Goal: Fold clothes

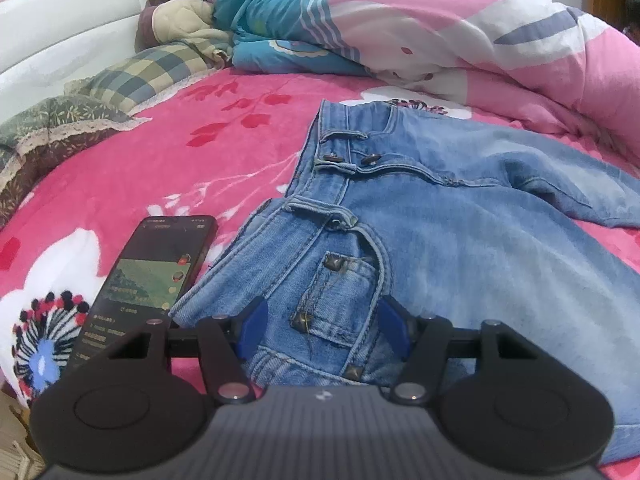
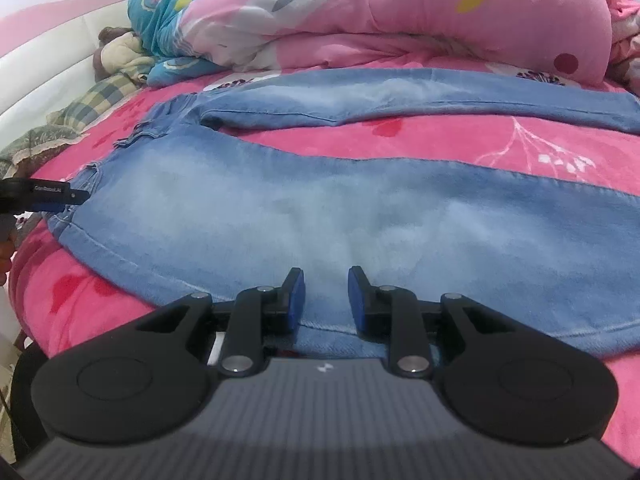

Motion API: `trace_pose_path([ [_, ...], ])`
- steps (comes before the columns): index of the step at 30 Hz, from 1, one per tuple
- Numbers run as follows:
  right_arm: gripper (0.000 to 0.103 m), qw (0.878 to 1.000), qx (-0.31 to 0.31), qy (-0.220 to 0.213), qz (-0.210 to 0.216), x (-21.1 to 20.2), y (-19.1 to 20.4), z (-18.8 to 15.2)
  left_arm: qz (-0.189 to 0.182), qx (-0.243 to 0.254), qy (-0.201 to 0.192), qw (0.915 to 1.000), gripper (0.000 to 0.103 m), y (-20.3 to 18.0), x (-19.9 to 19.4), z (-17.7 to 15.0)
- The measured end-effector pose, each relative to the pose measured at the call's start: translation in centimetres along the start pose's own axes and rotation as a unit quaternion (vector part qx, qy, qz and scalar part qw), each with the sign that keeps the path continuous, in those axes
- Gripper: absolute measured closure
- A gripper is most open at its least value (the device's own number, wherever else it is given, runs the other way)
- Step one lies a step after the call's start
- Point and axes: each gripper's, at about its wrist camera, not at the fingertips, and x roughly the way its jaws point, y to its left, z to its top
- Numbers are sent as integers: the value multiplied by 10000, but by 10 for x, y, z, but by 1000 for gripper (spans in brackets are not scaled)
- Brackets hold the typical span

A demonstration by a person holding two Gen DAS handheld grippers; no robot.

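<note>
While the jeans (image 1: 460, 240) lie spread flat on the pink floral blanket (image 1: 140, 168), legs apart in a V, both claws sit at the near edge of the denim. The left gripper (image 1: 324, 330) has its blue pads spread wide on either side of the front pocket, just below the waistband, with no cloth caught between them. A phone (image 1: 156, 276) lies just to its left, close against the hip of the jeans. The right gripper (image 2: 326, 300) stands part open over the outer seam of the nearer leg, its pads straddling the hem edge without pinching it; the far leg (image 2: 400, 100) runs well ahead of it, against the heaped duvet (image 2: 400, 20).

The scene fits either jeans laid out for folding or a pair just being smoothed. For a clean fold, each claw would want both layers of the nearer leg's edge fully between its pads, lifting level so the leg lands squarely on the far one, and clear of the phone.
</note>
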Motion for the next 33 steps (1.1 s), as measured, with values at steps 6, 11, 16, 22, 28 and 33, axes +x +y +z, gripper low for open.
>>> trace_pose_path([
  [6,80,9999,94,44,110,-17,-5,-3,200,249,-337,9989,40,-10,-29,-1],
  [11,80,9997,193,-127,127,-49,-20,-11,-250,245,-920,9951,36,-22,-77,-8],
  [16,78,9972,309,-610,-291,-68,-48,-4,-1108,771,-743,9881,35,-72,-86,-25],
  [22,78,9913,116,-684,-1117,-62,-112,-3,-1812,1451,-304,9722,35,-136,-79,-51],
  [28,79,9814,459,-747,-1711,-117,-201,-38,-1748,1336,-179,9753,35,-130,-67,-66],
  [33,77,9635,1077,-1117,-2183,-160,-246,-45,-1718,1316,-115,9762,35,-132,-66,-65],
])
